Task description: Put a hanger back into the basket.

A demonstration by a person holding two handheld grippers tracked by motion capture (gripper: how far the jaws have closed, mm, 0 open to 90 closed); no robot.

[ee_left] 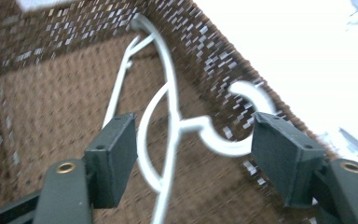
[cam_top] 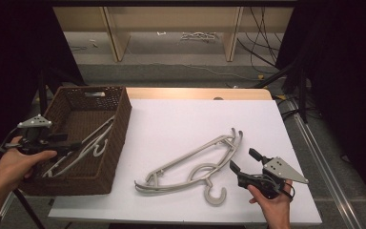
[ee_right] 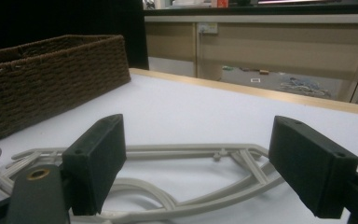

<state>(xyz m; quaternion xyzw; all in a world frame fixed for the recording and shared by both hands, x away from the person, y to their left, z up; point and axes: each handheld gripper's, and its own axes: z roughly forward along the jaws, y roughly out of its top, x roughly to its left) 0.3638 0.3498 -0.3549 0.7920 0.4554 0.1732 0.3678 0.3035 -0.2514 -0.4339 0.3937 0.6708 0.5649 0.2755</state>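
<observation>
My left gripper [ee_left: 196,135] hangs over the near end of the dark brown woven wicker basket [cam_top: 119,129], its fingers spread wide and pressing on nothing. The pale grey plastic clothes hanger [ee_left: 171,98] lies loose below them inside the basket, its hook leaning against the basket's right wall. I judge this drop finished. To do it well I should lift straight up out of the basket without catching that hook, so the hanger stays flat on the bottom and leaves room for the next. To the right of the basket, on the white worktop [cam_top: 181,119], lie the remaining pale grey plastic hangers [cam_top: 190,155], stacked and overlapping, with their hooks pointing away from the basket toward my side. Further right of the basket, just beside those hooks, my right gripper [cam_top: 242,160] waits with its fingers open and empty. When it goes in, I should pinch only the upper hanger at its neck, so the lower one does not drag along. By my count there is one basket and at least one hanger inside it, though the crossing bars there may belong to a second. Two hangers appear to lie on the worktop, and I hold two grippers.
</observation>
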